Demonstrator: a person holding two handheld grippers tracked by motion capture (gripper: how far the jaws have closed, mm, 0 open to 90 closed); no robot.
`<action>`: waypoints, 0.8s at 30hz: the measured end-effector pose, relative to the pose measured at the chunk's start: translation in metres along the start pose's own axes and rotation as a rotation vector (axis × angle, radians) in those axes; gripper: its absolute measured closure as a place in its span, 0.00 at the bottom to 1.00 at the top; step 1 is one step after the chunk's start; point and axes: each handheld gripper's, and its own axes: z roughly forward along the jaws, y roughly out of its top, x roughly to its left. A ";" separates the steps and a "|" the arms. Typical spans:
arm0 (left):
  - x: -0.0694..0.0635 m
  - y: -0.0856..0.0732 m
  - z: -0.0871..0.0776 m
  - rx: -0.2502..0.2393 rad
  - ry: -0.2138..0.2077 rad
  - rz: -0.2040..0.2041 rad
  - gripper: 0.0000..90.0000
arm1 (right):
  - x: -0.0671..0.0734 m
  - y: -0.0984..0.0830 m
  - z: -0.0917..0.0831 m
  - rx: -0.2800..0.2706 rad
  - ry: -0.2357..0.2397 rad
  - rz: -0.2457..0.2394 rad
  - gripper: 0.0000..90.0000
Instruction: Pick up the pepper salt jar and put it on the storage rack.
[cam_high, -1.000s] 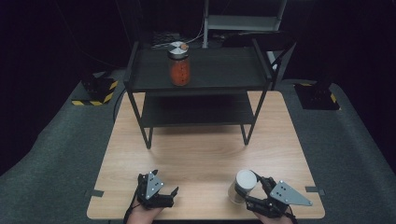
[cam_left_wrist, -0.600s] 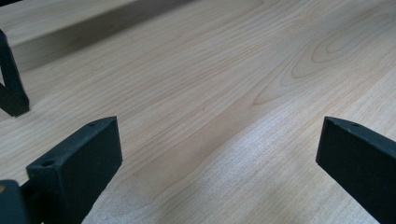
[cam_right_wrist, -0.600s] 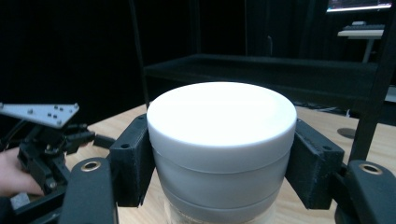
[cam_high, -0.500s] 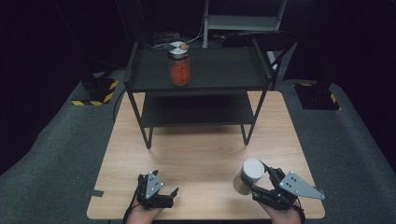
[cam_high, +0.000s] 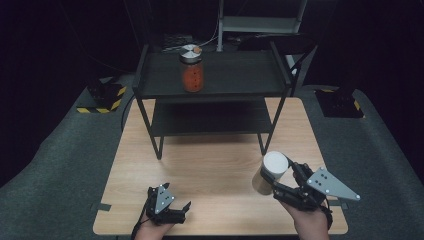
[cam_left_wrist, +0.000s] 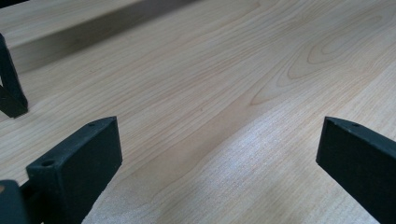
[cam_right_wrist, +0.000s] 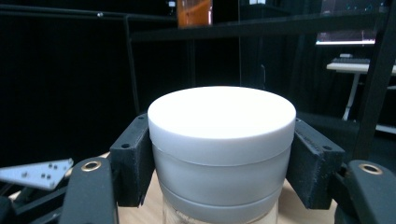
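The right gripper is clamped on a white-lidded jar, jaws pressing just under the lid, holding it above the near right part of the wooden table. The left gripper rests near the table's near edge, jaws wide apart with nothing between them. Farther off stands a black two-tier shelf, an orange-filled jar on its top tier. The grip sits high on the jar — it could tilt or slip if swung, or clip the shelf frame.
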 end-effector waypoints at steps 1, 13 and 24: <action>0.000 0.000 0.000 0.000 0.000 0.000 0.00 | 0.000 0.000 0.000 0.000 0.000 0.000 0.37; 0.002 -0.001 -0.001 -0.005 -0.009 -0.006 0.00 | 0.002 0.038 0.023 -0.030 0.001 -0.034 0.37; 0.004 -0.002 -0.001 -0.012 -0.014 -0.017 0.00 | 0.005 0.064 0.041 -0.061 0.005 -0.030 0.37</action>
